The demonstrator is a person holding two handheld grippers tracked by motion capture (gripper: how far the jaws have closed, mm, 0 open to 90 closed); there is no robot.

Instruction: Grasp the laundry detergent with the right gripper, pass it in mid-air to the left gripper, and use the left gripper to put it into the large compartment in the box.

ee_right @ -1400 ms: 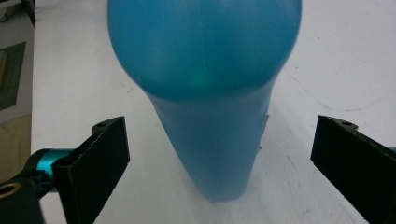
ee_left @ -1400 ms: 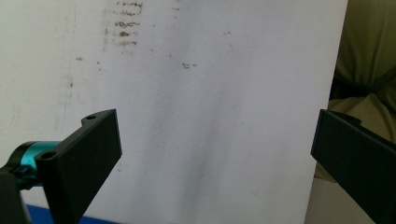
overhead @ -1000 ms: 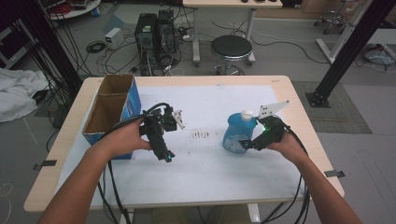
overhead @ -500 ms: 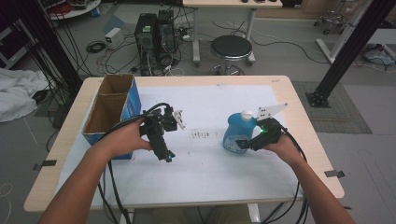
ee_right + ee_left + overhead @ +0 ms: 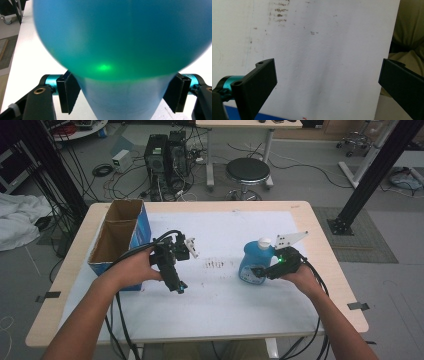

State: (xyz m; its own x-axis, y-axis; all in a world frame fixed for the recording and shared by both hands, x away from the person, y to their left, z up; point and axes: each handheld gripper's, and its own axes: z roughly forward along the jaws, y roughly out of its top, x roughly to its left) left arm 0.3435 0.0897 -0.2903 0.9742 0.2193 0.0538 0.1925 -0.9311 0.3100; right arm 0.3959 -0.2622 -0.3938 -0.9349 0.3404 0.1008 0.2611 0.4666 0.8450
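Two tools: the right tool [image 5: 259, 270], jaws just closing, pinches the blue plastic bottle [image 5: 250, 262]; the left tool [image 5: 179, 287] is spread above the desk [image 5: 300, 215].

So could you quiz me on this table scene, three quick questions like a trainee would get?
1. True or false: the left gripper has something between its jaws.
2. What does the right gripper have its jaws around? A) the cardboard box B) the blue bottle C) the stool
3. What colour is the bottle's cap?

Key: 1 false, its jaws stand wide over the white mat. 2 B; they have just been closing on it. 3 white.
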